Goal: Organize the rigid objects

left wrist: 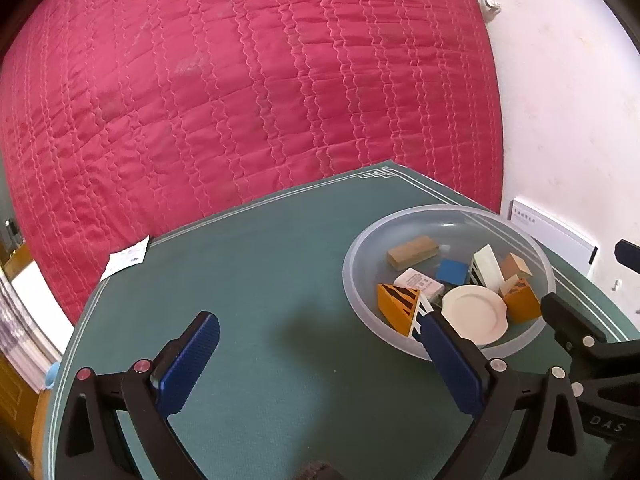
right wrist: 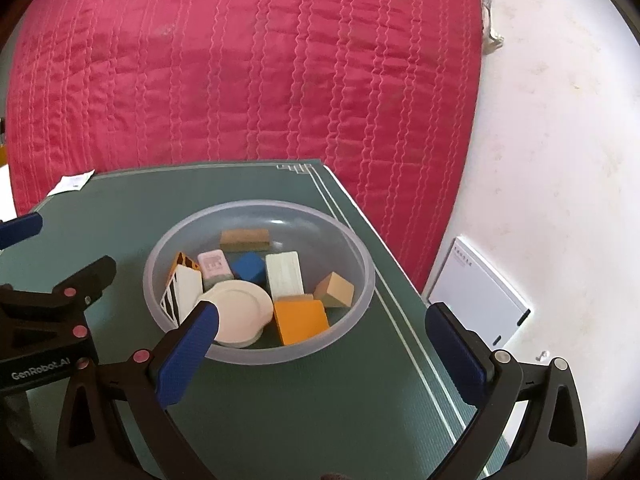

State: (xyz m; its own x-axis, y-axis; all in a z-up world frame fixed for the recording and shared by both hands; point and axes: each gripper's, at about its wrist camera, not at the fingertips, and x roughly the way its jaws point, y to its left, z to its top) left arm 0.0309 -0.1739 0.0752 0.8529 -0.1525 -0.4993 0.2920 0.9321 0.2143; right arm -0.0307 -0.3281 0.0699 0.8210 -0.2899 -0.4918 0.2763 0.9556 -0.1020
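A clear plastic bowl (left wrist: 532, 248) (right wrist: 360, 256) stands on the green mat (left wrist: 260, 264) (right wrist: 320, 392). It holds several rigid pieces: a small white plate (left wrist: 474, 314) (right wrist: 240, 308), an orange tiger-striped wedge (left wrist: 398, 306), an orange block (right wrist: 300, 320), a blue block (left wrist: 452, 272) (right wrist: 250, 266), a white block (right wrist: 284, 274) and a brown wooden block (left wrist: 414, 251) (right wrist: 244, 239). My left gripper (left wrist: 320, 328) is open and empty, left of the bowl. My right gripper (right wrist: 322, 316) is open and empty, just in front of the bowl.
A red quilted bed (left wrist: 240, 80) (right wrist: 240, 72) lies beyond the mat. A white paper slip (left wrist: 126, 258) (right wrist: 72, 182) sits at the mat's far left corner. A white flat box (right wrist: 476, 292) (left wrist: 552, 232) lies on the pale floor to the right.
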